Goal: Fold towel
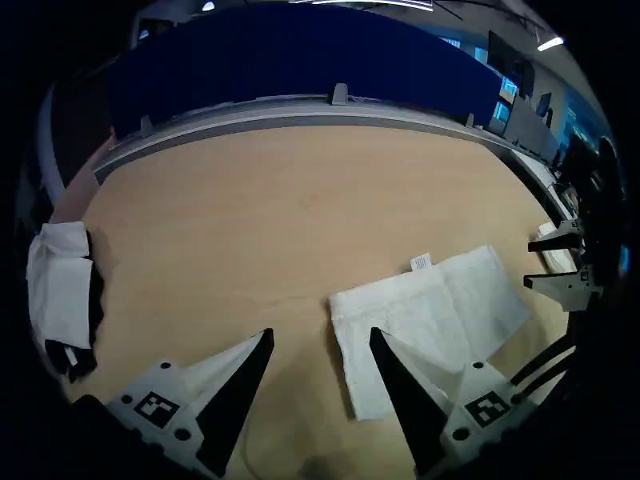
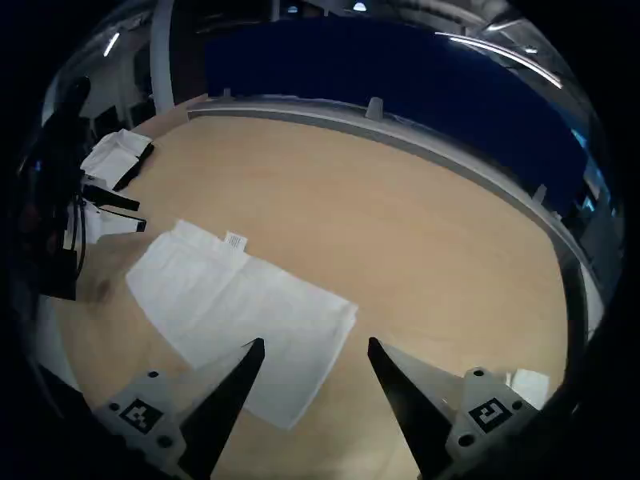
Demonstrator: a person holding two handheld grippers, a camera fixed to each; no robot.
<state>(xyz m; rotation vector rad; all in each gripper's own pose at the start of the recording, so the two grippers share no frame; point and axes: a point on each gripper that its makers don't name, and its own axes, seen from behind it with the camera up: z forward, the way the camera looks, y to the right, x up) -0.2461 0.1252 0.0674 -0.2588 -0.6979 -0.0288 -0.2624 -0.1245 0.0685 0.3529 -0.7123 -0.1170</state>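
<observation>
— Where is the towel (image 1: pixel 452 300)?
— Flat on the pale wooden worktop (image 1: pixel 272 216), white, with a crease running across it and a small label (image 1: pixel 421 262) at its far edge.
— And the left tool (image 1: pixel 320 331)?
— Fingers spread wide, nothing between them. In the left gripper view one finger overlaps the towel's near end; I cannot tell whether it touches.
— The right tool (image 2: pixel 314 342)?
— Also spread and pinching nothing. In the right gripper view one finger overlaps the towel's near edge, the other is over bare wood.
— Anything else there?
— A pile of folded cloths (image 1: pixel 58 292), white on dark, well apart from the towel near the worktop's edge, and a blue divider (image 1: pixel 296 68) along the far side.
</observation>
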